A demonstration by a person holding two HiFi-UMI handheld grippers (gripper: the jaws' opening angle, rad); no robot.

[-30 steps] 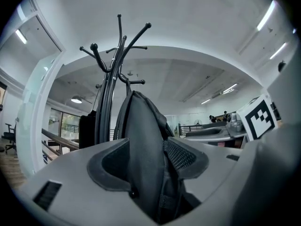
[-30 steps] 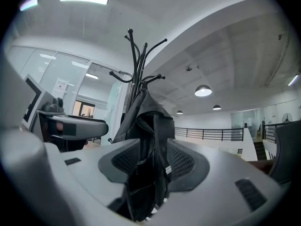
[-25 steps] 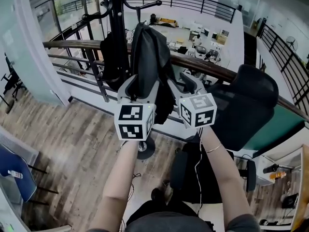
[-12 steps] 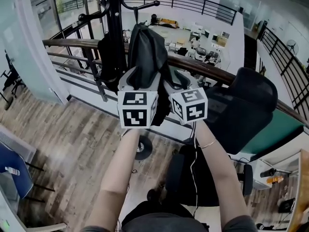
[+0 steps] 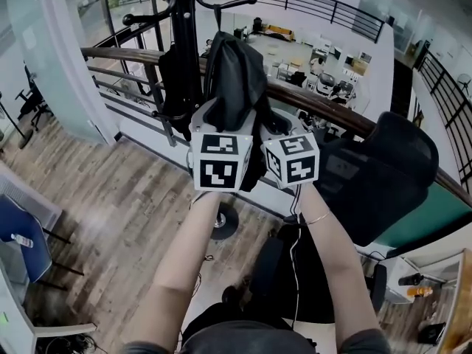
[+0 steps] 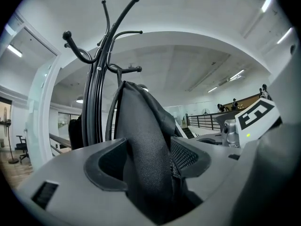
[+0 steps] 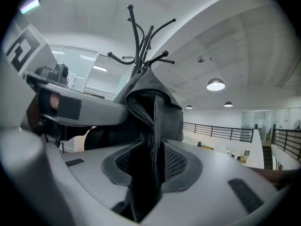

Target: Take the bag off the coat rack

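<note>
Black bag point(image 5: 232, 72) — limp, on the dark coat rack point(image 5: 186, 21)

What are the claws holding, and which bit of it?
The right claw, which just closed in, pinches a fold on the side of the black bag. The left claw just opened wide; the bag sits between its jaws unpinched.

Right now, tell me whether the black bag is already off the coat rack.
No, the black bag hangs by its top from the coat rack.
</note>
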